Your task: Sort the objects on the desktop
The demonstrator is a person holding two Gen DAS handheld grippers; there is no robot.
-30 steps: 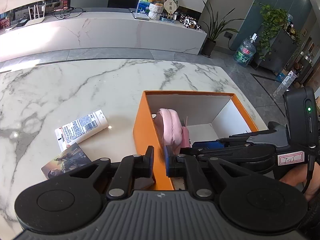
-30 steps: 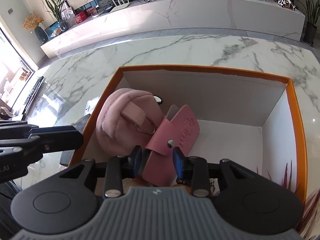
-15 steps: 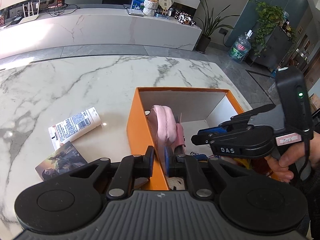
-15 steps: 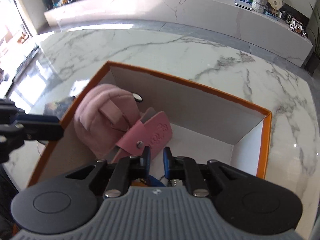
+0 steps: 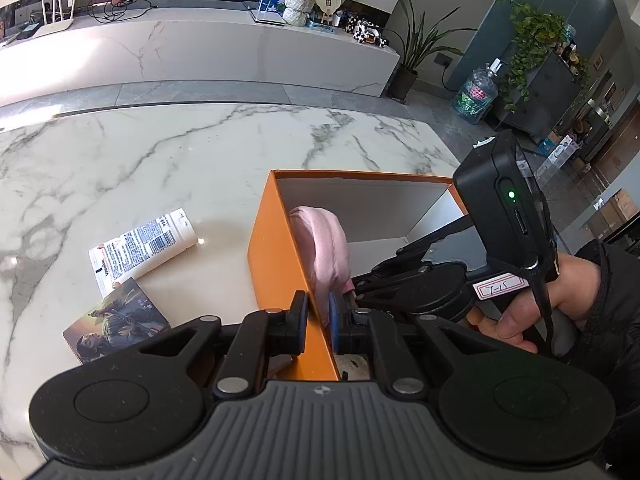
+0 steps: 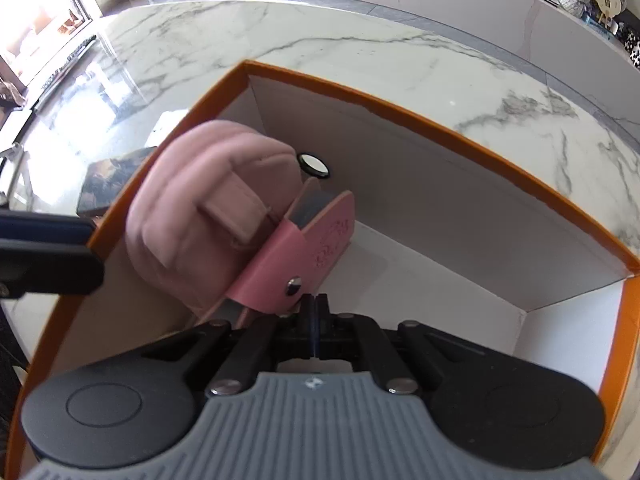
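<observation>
An orange box (image 5: pixel 276 248) with a white inside stands on the marble table. My left gripper (image 5: pixel 318 326) is shut on the box's left wall. A pink plush pouch (image 6: pixel 200 200) and a pink leather key case (image 6: pixel 296 256) lie inside the box (image 6: pixel 440 124) against that wall; the pouch shows in the left wrist view (image 5: pixel 324 248) too. My right gripper (image 6: pixel 314 308) is shut and empty, above the box near the key case. A white lotion tube (image 5: pixel 144 246) and a picture card (image 5: pixel 116 320) lie on the table left of the box.
A small round black-rimmed object (image 6: pixel 314 165) lies in the box behind the pouch. The right gripper's body and the person's hand (image 5: pixel 520 312) hang over the box's right side. A long marble counter (image 5: pixel 200 52) stands beyond the table.
My right gripper has let go of the pink key case, closed fully and lifted back. The key case stays in the box. My left gripper still holds the wall.
</observation>
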